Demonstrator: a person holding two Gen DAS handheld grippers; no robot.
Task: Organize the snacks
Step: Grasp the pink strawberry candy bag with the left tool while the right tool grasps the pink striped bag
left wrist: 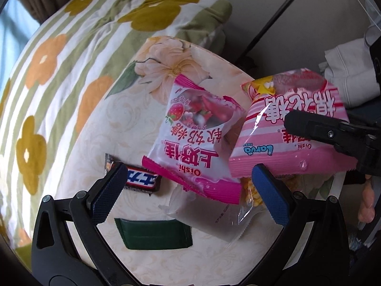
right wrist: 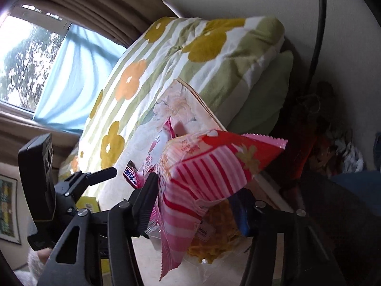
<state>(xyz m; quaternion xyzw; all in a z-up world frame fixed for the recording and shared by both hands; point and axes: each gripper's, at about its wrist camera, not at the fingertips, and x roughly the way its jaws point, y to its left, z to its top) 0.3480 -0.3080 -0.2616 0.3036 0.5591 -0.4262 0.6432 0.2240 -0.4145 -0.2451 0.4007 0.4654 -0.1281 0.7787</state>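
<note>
Here the floral tabletop (left wrist: 114, 124) carries the snacks near its right edge, and the right gripper (right wrist: 197, 205) has its jaws partly closed on the pink striped bag (right wrist: 202, 174), which looks pinched and raised. The left gripper (left wrist: 188, 190) hangs wide open and empty over the strawberry candy bag (left wrist: 190, 143) and the chocolate bar (left wrist: 142, 182) beside it. The step in hand seems to be picking up the striped bag; next it needs carrying clear without dragging its neighbours.
</note>
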